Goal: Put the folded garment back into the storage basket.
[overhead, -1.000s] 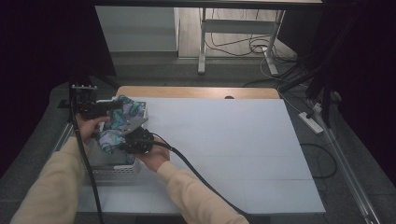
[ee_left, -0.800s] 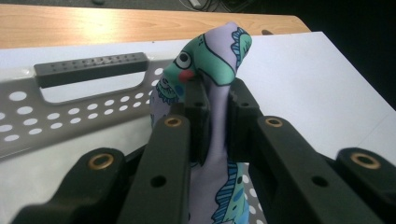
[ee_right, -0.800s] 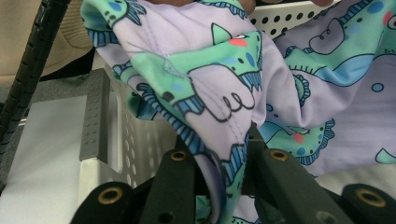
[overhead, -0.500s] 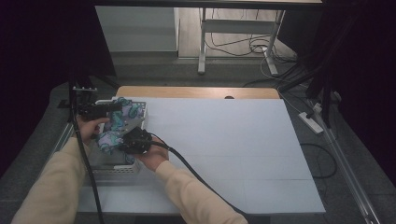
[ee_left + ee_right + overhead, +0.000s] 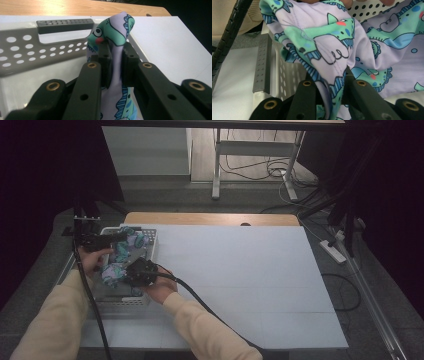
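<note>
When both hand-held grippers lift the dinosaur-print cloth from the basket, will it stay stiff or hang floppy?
Probably floppy: the dinosaur-print cloth bunches in soft folds. Likely light: a thin pinch in the left hand-held gripper holds it up. It may drag on the basket.

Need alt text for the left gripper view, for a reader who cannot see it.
The left gripper has its two black jaws shut on a fold of lilac cloth printed with green and blue cartoon dinosaurs. Behind it stands the perforated wall of a white basket with a grey handle, on a white-covered table.
</note>
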Tool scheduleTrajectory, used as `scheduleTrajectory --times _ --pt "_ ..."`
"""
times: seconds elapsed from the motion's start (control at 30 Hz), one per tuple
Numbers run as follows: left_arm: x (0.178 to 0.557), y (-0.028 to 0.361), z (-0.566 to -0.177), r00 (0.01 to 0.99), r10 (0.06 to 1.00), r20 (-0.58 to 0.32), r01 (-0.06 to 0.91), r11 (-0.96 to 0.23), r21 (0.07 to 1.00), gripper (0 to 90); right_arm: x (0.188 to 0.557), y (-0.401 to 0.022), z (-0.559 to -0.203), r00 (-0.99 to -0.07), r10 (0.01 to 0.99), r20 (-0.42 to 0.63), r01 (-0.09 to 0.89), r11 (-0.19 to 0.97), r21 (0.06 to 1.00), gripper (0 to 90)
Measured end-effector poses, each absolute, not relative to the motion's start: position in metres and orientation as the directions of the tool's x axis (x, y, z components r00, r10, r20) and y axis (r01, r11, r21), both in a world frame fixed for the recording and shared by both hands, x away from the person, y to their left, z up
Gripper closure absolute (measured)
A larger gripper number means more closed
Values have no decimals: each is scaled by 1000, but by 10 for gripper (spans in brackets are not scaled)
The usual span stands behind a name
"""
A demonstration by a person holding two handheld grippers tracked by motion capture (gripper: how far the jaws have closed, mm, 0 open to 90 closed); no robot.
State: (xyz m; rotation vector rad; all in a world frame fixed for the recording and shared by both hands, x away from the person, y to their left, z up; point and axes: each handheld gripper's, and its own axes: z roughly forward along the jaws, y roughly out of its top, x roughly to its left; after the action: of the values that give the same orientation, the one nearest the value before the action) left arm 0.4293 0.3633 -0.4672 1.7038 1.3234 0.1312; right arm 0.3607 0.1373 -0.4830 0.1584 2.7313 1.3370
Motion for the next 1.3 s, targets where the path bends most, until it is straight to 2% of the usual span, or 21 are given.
scheduleTrajectory --times 0.43,0.5,0.57,0.67,0.7,0.93,1.3 --pt "429 367 -470 399 805 -439 706 36 707 757 360 143 -483 -991 125 -51 40 629 776 773" --pt "428 368 -470 389 817 -426 706 33 707 666 359 144 -484 -992 113 -55 30 636 771 686" --pt "426 370 -468 373 833 -409 704 33 709 504 357 146 -484 -992 113 -59 27 641 767 501" --pt "423 374 -465 335 868 -367 704 29 710 342 355 143 -481 -993 111 -48 33 633 774 417" --pt "422 375 -464 328 875 -357 702 27 711 316 356 141 -479 -993 110 -32 44 622 781 398" --pt "415 375 -456 327 890 -319 694 3 720 281 369 117 -466 -986 166 27 117 562 819 388" --pt "412 361 -457 399 863 -309 686 -58 725 356 377 88 -460 -976 218 24 143 549 824 388"
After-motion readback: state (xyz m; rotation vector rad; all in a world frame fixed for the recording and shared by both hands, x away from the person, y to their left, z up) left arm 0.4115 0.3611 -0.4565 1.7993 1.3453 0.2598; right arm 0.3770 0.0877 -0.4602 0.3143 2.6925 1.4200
